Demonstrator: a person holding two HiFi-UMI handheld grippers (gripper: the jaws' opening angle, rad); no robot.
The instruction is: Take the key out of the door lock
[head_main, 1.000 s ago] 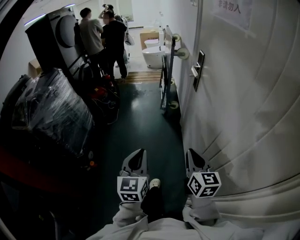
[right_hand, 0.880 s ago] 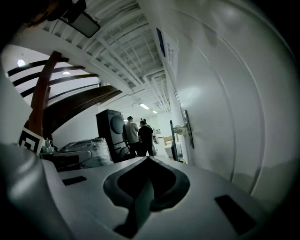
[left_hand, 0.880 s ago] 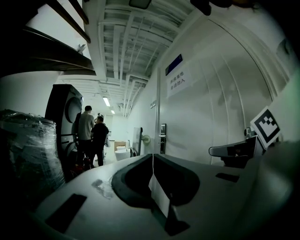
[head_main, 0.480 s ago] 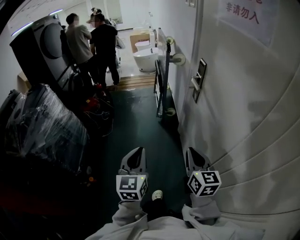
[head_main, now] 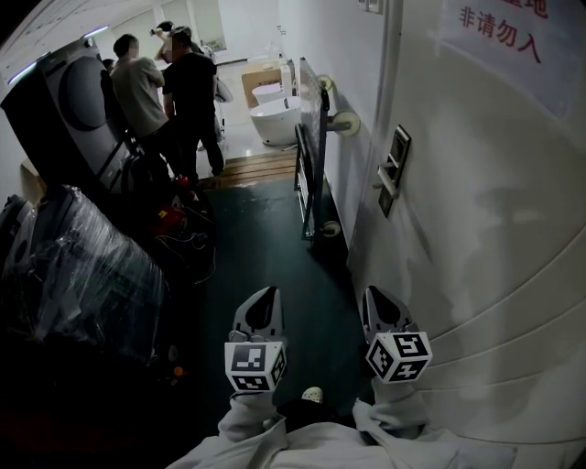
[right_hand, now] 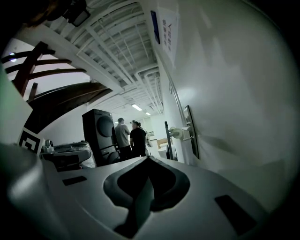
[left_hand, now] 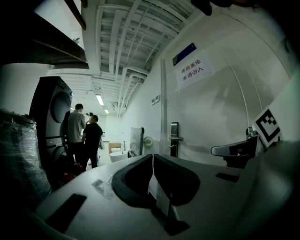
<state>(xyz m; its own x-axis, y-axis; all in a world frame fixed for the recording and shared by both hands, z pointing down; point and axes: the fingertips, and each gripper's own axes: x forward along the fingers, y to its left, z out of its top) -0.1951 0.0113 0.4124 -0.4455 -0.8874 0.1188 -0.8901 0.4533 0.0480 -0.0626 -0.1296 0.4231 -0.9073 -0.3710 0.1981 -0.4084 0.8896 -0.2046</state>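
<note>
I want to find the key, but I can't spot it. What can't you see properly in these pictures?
- Door lock: too small and far away in every view to show whether a key is in it.
- Red-lettered sign: cut off by the head view's top edge.
- Wrapped bundle: in the head view, plastic wrap hides its contents.

Dark rectangular lock plate point(head_main: 394, 169) with silvery lever handle, upright on white door point(head_main: 485, 211), well ahead at right (key too small to make out). Handle roughly level.
</note>
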